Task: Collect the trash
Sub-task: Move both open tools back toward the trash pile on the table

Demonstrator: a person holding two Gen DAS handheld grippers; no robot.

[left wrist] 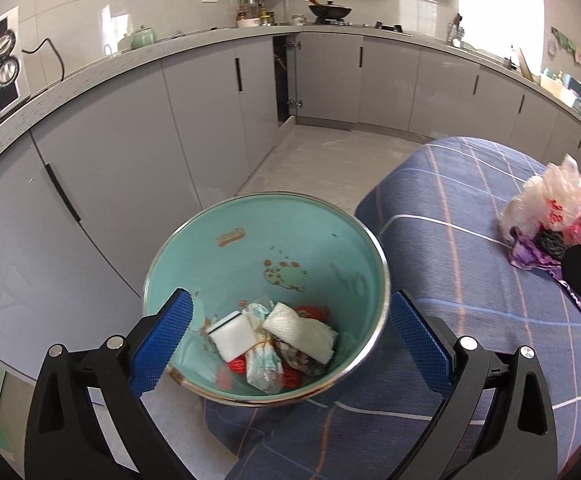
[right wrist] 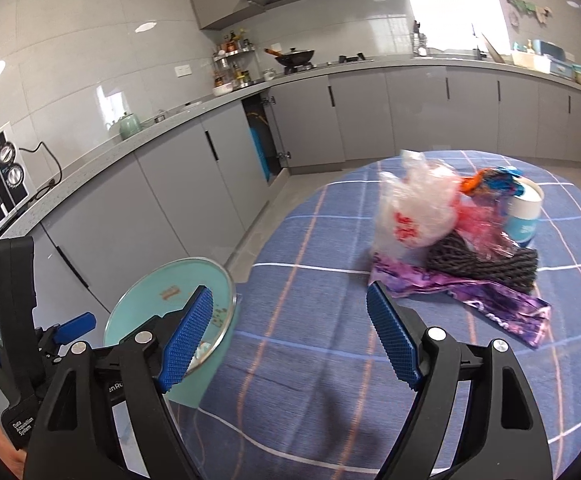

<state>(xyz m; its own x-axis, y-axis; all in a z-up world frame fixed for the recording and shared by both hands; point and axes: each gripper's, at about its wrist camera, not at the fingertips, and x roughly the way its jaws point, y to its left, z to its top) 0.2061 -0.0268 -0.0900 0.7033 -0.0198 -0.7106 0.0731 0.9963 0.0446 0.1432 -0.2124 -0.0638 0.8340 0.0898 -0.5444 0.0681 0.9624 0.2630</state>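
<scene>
The left gripper (left wrist: 290,344) stands wide open and holds nothing. Directly ahead of it, between its blue ribbed fingers (left wrist: 162,346), sits the teal enamel basin with a metal rim (left wrist: 250,248), resting at the edge of the bench covered with a blue checked cloth (left wrist: 470,280). Inside the basin, close to the gripper, lie a white rectangular foam block (left wrist: 232,336), a crumpled white paper towel (left wrist: 302,332), a twisted printed plastic wrapper (left wrist: 264,360) and a red cord bundle (left wrist: 290,378). The fingers do not touch the contents; the left finger overlaps the basin rim in view.

The right gripper (right wrist: 290,340) is likewise wide open and empty, held above the cloth. Ahead and to the right of it, well clear of the fingers, lies the remaining trash pile:
- a translucent pink-white plastic bag (right wrist: 414,208), upright, nearest the centre line;
- a dark coiled rope (right wrist: 486,264), just behind the bag;
- a flat purple foil wrapper (right wrist: 474,296), nearest the right finger;
- a white and blue paper cup (right wrist: 524,212), at the far side.

The basin lies to the left of the right gripper, partly behind its left finger.
</scene>
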